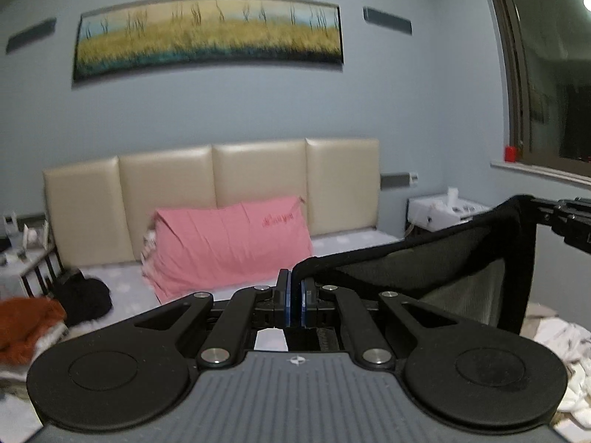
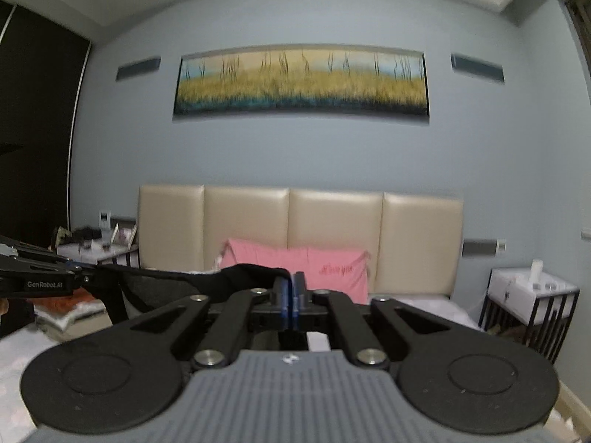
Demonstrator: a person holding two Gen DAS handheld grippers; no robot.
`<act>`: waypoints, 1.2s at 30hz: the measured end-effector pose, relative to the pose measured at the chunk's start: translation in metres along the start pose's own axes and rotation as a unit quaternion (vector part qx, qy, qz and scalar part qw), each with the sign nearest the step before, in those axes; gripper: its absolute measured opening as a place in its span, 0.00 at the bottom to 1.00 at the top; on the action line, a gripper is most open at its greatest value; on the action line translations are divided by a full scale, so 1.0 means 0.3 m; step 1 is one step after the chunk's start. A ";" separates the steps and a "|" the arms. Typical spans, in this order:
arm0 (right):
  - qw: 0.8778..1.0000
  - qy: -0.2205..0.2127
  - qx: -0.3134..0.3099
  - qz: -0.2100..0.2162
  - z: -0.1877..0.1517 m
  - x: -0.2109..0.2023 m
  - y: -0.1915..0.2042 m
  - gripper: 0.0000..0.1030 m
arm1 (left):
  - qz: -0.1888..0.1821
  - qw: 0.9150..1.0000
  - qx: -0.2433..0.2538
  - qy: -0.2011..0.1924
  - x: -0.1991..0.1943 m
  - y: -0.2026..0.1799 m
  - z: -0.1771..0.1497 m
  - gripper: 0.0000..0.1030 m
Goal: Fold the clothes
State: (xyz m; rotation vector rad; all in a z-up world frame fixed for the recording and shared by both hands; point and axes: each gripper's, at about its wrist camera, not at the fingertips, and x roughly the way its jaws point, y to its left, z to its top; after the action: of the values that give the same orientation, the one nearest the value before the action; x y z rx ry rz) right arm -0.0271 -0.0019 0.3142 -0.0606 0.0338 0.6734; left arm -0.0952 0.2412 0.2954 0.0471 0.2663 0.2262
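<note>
Two wrist cameras, raised above the bed point(image 1: 122, 288), face its headboard point(image 1: 210, 192) roughly level; both share the wall painting point(image 2: 301, 83) and pink pillow point(image 2: 325, 267).

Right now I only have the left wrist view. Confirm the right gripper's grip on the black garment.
Observer: The right gripper is shut on the black garment, with the cloth's edge pinched between its blue pads.
Operator: Tell me what's left of the bed.
Observer: A dark wardrobe fills that wall.
Operator: Report the right nightstand.
Observer: The right nightstand has a white top on black slatted legs, and its lower shelf shows here.
</note>
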 end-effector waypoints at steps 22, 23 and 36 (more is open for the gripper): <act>0.996 -0.090 -0.009 0.019 0.387 -0.170 0.092 0.01 | 0.095 0.990 0.059 -0.082 -0.312 -0.053 0.282 0.03; 0.996 -0.090 -0.008 0.023 0.379 -0.181 0.095 0.01 | 0.095 0.990 0.059 -0.082 -0.328 -0.055 0.275 0.03; 0.996 -0.058 -0.004 0.062 0.290 -0.361 0.165 0.01 | 0.126 0.987 0.047 -0.092 -0.498 -0.087 0.220 0.00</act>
State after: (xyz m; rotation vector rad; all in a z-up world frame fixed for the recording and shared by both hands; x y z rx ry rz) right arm -0.1417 -0.0249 0.4042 -0.0275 -0.0777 0.7996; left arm -0.2124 0.1808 0.3953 0.1957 0.0855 0.4586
